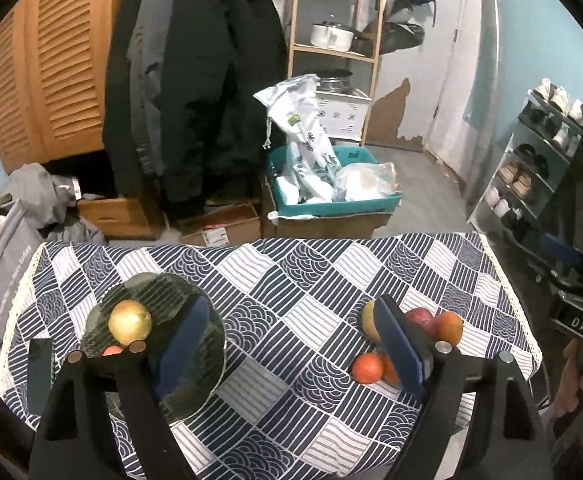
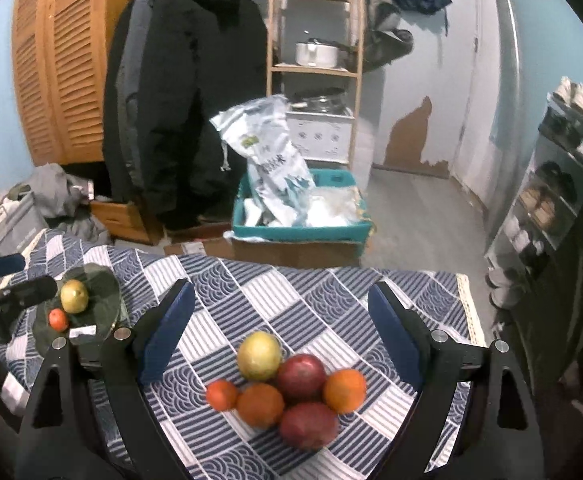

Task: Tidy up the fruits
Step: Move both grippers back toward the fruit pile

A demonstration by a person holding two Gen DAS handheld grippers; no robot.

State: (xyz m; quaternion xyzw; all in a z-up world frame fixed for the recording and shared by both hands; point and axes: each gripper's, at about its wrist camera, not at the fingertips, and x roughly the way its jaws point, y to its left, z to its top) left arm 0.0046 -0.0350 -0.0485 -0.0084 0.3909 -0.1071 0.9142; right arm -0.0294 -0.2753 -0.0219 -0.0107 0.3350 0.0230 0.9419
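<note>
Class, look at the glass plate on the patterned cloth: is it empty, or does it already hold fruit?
Not empty. The glass plate holds two fruits: a yellow-green fruit and a small orange fruit.

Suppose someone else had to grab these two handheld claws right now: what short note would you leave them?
Left gripper: open, empty, over the cloth beside the glass plate.
Right gripper: open, empty, above the fruit pile.
Done: a yellow fruit and a small orange one sit on the plate.
Left: six fruits still on the tablecloth, namely one yellow, two red, three orange. Presumably they go to the plate too.
</note>
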